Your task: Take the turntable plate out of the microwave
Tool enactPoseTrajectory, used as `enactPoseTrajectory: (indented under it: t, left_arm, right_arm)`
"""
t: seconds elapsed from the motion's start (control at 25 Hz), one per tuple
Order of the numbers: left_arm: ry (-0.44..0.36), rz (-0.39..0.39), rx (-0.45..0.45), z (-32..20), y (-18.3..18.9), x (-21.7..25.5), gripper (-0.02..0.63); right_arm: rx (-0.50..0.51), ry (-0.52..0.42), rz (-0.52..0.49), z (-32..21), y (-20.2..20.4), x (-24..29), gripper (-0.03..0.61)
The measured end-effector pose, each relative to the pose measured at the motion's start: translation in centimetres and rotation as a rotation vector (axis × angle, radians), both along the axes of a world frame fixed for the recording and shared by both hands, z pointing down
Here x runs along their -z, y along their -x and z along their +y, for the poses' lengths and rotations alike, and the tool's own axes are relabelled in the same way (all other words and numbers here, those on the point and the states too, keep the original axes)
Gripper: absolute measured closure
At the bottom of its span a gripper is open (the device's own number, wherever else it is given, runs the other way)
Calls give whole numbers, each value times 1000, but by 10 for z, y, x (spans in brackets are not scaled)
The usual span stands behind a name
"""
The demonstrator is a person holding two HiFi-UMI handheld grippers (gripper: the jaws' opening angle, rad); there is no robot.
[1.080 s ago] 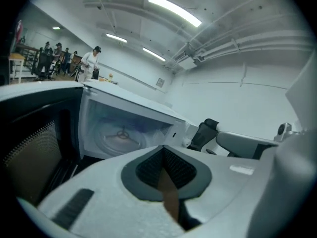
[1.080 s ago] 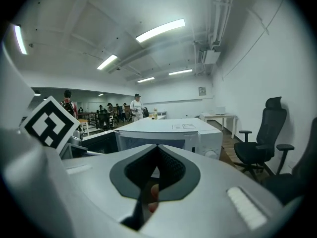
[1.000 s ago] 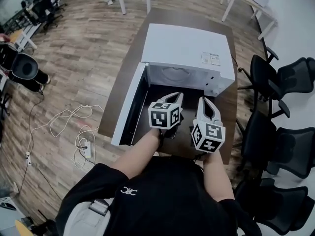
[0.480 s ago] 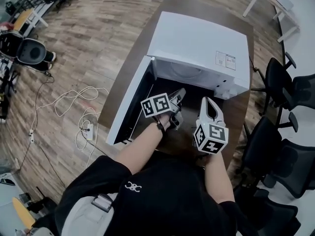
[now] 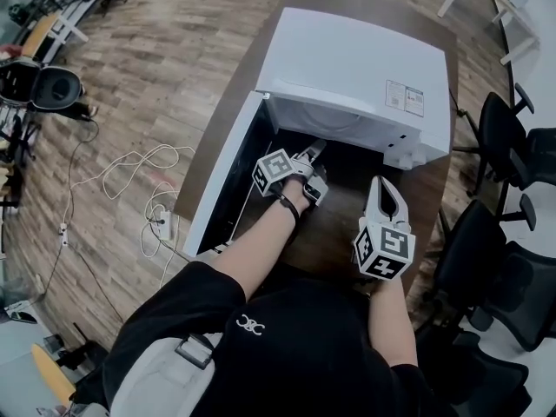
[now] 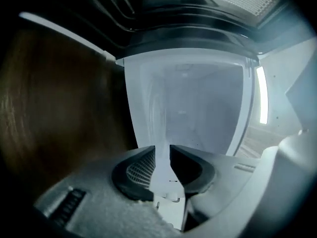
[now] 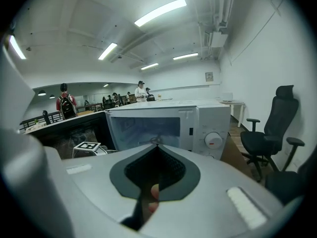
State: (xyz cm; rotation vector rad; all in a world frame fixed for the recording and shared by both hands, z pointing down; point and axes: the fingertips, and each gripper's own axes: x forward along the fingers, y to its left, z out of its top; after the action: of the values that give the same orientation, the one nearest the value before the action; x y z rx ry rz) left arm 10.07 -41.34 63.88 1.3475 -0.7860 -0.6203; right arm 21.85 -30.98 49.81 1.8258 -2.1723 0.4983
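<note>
The white microwave (image 5: 356,63) stands on a brown table (image 5: 434,189) with its door (image 5: 221,181) swung open to the left. A pale curved shape (image 5: 326,127) shows at the back of the cavity; I cannot tell if it is the turntable plate. My left gripper (image 5: 314,168) is rolled on its side at the cavity mouth. Its jaws are opening, with nothing between them (image 6: 162,155). The left gripper view looks into the white cavity (image 6: 198,103). My right gripper (image 5: 385,188) hangs back over the table's front, shut and empty (image 7: 157,150), facing the microwave (image 7: 168,125).
Black office chairs (image 5: 512,146) stand close on the right of the table. White cables and a power strip (image 5: 161,224) lie on the wooden floor at the left. People (image 7: 66,105) stand far behind the microwave. More tables are at the back.
My left gripper has dropped and pushed forward to the cavity mouth, rolling onto its side, and its jaws have parted. The right gripper has sunk a little toward the table's front.
</note>
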Motion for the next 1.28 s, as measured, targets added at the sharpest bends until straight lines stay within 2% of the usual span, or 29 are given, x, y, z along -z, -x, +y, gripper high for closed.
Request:
enactPoseTrajectory:
  t: [0.24,0.44,0.52,0.68,1.04,1.28]
  left_arm:
    - [30,3,19,-14,-3,-17,491]
    - [32,1,24,-24,-6,-21,491]
    - [40,35,37,-27,-7,-19,515]
    - [63,96,68,-30,-7,-20,518]
    - [82,88,83,-32,-9,-16,503]
    - [22,80,68,-35,-9,-1,522]
  right_arm:
    - [-18,14,10,4,-13,-8,569]
    - [-27,17,15,6,-22,-10,569]
    - [-31,19,12,6,-25,-11,569]
    - [-34,19,9,7,-31,-11,569]
    - [-42,18,4,9,-41,-12,569]
    - [-43,20,9,10,-44,-13,569]
